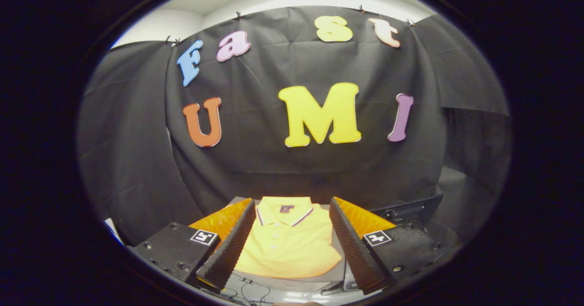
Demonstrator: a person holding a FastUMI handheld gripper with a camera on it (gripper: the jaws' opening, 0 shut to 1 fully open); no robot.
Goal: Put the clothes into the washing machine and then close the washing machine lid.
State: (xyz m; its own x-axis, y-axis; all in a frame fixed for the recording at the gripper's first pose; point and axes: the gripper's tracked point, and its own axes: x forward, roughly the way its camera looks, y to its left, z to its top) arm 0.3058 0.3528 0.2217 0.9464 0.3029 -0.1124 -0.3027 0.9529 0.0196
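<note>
Lined up on the shirt (pixel 288 244).
I held my gripper (pixel 292 233) open, shirt at twelve o'clock between the fingers, ready to grab.

Open gap above folded shirt (pixel 287 246)

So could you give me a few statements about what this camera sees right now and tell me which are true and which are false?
1. The gripper has its jaws open. True.
2. The jaws are clamped on the shirt. False: the yellow polo shirt lies flat, seen between the fingers, and neither is seen pressing on it.
3. The shirt is yellow with a collar. True.
4. The shirt is crumpled into a ball. False: it lies spread out, collar pointing away toward the black cloth wall.
5. A dark, flat-topped unit sits beyond the right finger. True.
</note>
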